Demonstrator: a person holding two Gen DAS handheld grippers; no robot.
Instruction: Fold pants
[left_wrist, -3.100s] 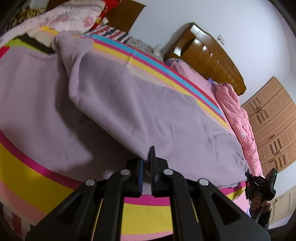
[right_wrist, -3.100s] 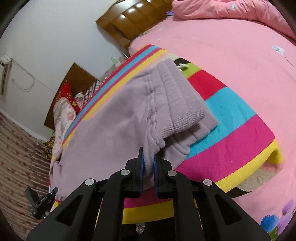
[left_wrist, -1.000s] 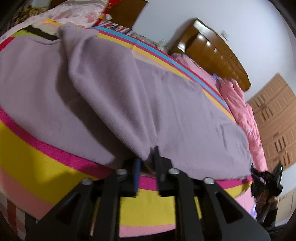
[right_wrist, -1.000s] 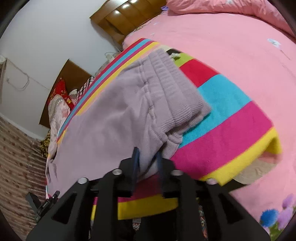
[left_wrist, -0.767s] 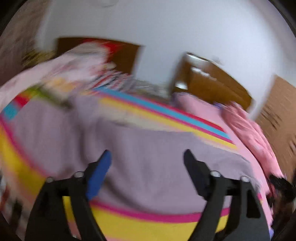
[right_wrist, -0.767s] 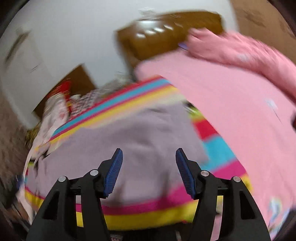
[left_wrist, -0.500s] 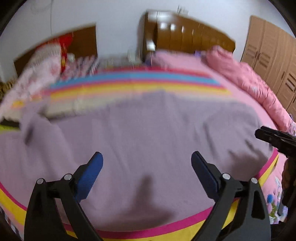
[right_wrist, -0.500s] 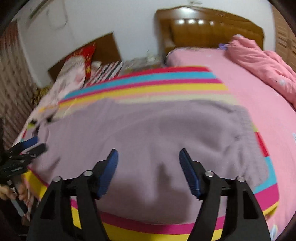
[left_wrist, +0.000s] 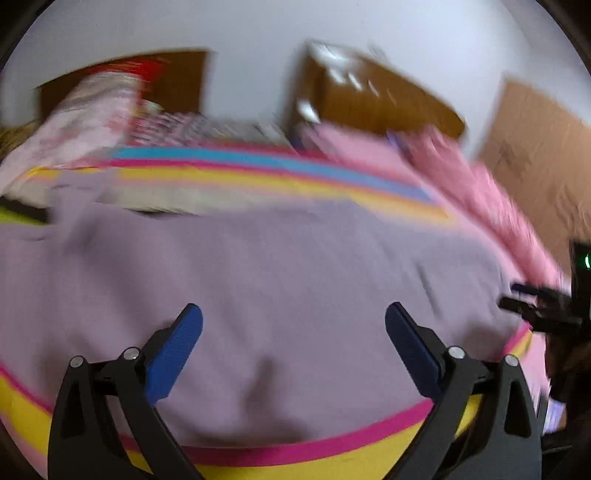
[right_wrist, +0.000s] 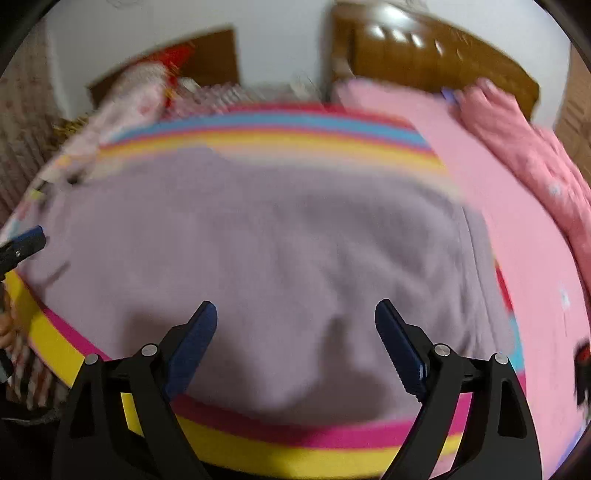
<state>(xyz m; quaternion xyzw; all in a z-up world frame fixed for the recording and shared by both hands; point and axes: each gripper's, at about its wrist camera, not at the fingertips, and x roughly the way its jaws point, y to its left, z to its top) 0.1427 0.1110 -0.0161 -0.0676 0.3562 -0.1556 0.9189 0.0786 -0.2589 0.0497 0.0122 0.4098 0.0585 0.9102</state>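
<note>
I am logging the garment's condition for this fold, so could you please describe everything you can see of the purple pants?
The purple pants are a soft, knit-looking lilac garment, spread broad and mostly flat across the striped blanket on the bed, with shallow wrinkles and a small raised pucker near the front edge. A seam or band line runs down their right side in the right wrist view. Both views are blurred, so finer detail is unclear. Neither the left gripper nor the right gripper holds them; both are open in front of the fabric.

Striped blanket (right_wrist: 280, 134), pink quilt (right_wrist: 524, 147), blurred, probably wooden headboard (right_wrist: 424, 48).
</note>
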